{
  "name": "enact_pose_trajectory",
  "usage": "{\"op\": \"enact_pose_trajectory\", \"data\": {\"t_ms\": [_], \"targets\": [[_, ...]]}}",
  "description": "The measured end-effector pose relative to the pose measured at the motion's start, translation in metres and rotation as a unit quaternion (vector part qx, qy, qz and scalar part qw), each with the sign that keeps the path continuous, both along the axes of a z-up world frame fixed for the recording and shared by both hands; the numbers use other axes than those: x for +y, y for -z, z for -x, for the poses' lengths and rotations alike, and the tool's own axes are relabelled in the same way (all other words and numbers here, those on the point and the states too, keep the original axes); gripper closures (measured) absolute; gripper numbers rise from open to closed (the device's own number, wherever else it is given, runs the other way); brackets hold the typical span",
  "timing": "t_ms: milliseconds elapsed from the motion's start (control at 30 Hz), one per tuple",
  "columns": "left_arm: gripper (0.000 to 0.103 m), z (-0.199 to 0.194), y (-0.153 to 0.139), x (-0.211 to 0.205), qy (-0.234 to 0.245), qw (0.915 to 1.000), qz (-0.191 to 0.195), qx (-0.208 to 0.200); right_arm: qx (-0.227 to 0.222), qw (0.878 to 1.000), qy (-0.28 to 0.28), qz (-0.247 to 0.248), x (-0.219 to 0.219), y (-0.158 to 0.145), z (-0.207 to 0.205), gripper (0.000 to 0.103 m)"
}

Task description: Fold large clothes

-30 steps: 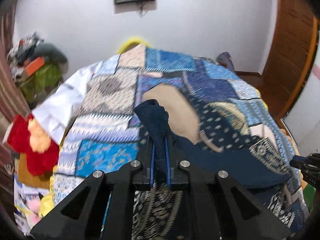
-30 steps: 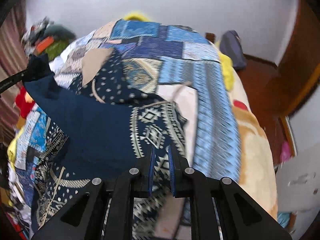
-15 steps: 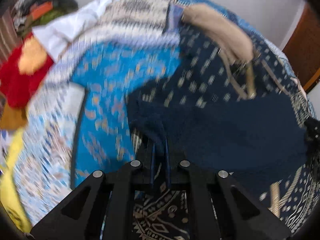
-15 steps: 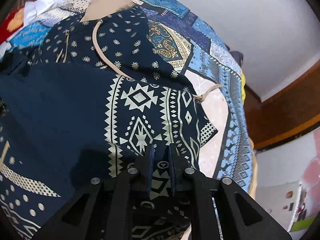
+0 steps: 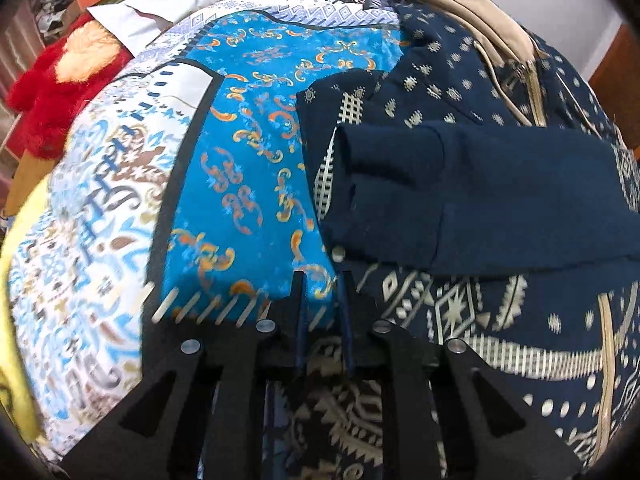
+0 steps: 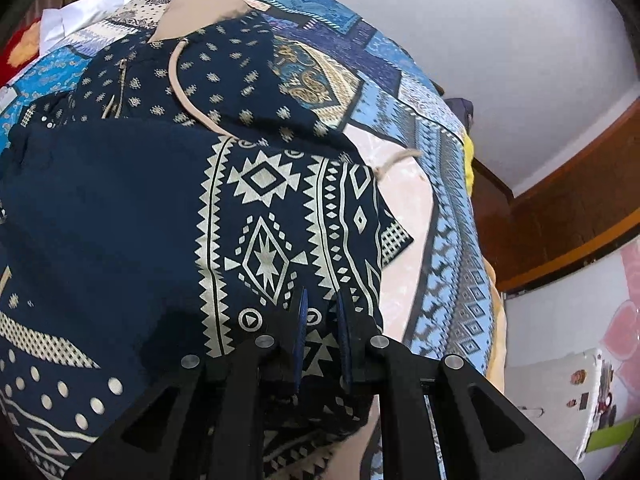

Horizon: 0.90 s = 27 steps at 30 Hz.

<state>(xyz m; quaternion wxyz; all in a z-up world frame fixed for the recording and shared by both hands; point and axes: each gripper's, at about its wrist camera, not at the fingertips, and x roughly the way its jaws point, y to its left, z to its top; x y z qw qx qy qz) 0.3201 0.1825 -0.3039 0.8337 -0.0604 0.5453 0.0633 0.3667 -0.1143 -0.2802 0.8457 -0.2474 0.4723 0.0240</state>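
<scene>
A navy hooded garment point(image 5: 500, 320) with cream geometric print and a tan hood point(image 5: 460, 4) lies on the patchwork bedspread point(image 5: 248, 152). Its plain navy sleeve point(image 5: 460, 196) lies folded across the body. My left gripper point(image 5: 322, 280) is slightly open and empty, just short of the sleeve's cuff, over the garment's left edge. In the right wrist view the garment point(image 6: 260, 208) fills the left half. My right gripper point(image 6: 320, 300) is slightly open and empty, low over the printed right side of the garment.
A red and orange plush point(image 5: 60, 84) and white cloth point(image 5: 160, 12) lie at the bed's left edge. A peach blanket point(image 6: 408, 208) and blue patterned spread point(image 6: 452, 240) lie right of the garment. A wooden door frame point(image 6: 560, 208) stands at the right.
My left gripper carried the navy sleeve across the garment, laid it down and let go. My right gripper came down onto the garment's right side and opened slightly.
</scene>
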Motion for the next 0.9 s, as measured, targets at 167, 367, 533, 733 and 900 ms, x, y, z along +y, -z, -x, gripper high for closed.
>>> {"op": "enact_pose_trajectory", "data": {"t_ms": [167,367,533,733,900], "targets": [[0.085,0.012,-0.031,0.001,-0.002,0.9994,0.027,-0.022,0.004,0.999,0.01,-0.034,-0.015,-0.01,0.007,0.093],[0.065,-0.022,-0.052,-0.025,0.022,0.999,0.008,-0.039,0.032,0.985,0.03,-0.169,-0.041,-0.037,-0.004,0.093],[0.058,-0.066,-0.023,-0.056,0.039,0.999,0.013,-0.015,0.034,0.989,0.046,-0.133,-0.035,-0.026,-0.024,0.093],[0.055,-0.073,0.008,-0.061,0.041,0.9991,-0.003,-0.008,-0.009,1.0,0.022,-0.011,-0.022,0.0,-0.014,0.067],[0.055,-0.066,0.008,-0.058,0.041,0.9991,-0.013,0.0,-0.057,0.997,0.043,0.018,-0.043,0.0,-0.006,0.01]]}}
